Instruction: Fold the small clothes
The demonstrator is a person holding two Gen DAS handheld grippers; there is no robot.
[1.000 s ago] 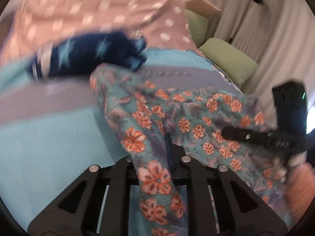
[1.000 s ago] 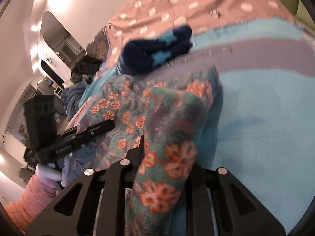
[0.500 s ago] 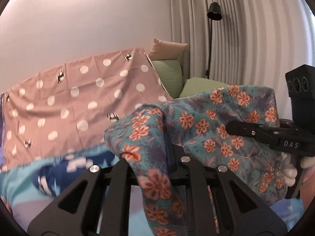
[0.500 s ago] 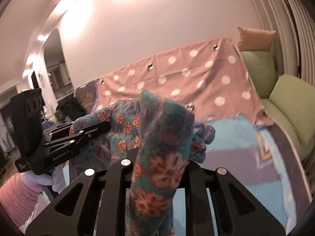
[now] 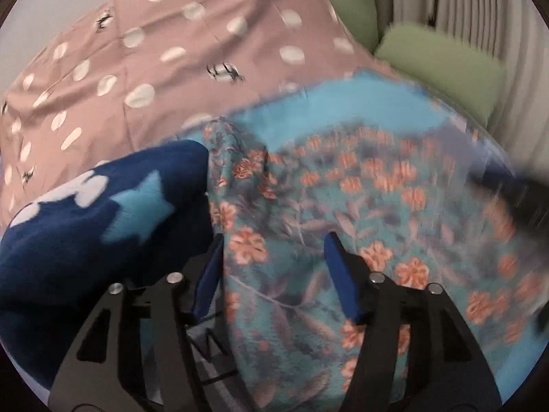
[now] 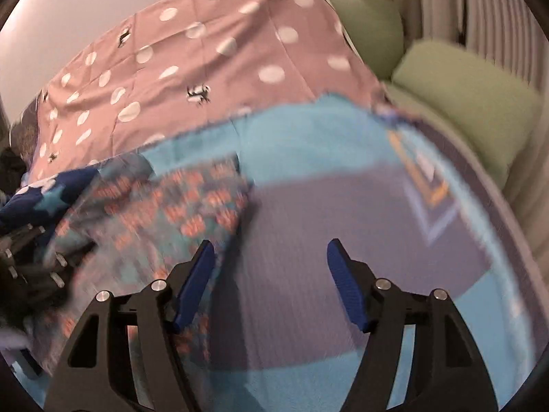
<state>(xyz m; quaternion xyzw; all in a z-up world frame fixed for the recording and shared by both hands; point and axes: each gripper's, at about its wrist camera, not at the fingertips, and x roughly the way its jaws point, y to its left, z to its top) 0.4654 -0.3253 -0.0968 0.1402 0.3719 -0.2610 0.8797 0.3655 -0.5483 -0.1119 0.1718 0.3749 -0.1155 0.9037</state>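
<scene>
My left gripper (image 5: 274, 274) stands with its jaws spread wide, having just been opening; the floral garment (image 5: 343, 206) lies loose between the blue pads (image 5: 343, 285) without being pinched. My right gripper (image 6: 271, 281) has likewise just been opening, and nothing sits between its jaws but the blue-and-purple blanket (image 6: 343, 206) beneath; the floral cloth (image 6: 164, 213) lies just beside its left pad, toward nine o'clock.

In the left wrist view the floral garment spreads from the centre out toward three o'clock, lying on the blanket. The navy star-patterned piece (image 5: 85, 213) lies at nine o'clock, touching the floral one's left edge. Behind both, toward twelve, is the pink spotted sheet (image 5: 206, 51), and green cushions (image 5: 439, 68) sit at about one to two o'clock.

I judge the floral piece to be light, thin and limp: it will drape, crumple and slide under its own weight, so a single pinch will leave the rest hanging. It looks neither fragile nor slippery against the pads. I would take it by an edge or corner with each gripper, well apart, so the fabric stays taut across the fold. The frames are blurred, so I cannot tell where its hems run.

No container is in view; the clothes lie open on the bedding.
</scene>
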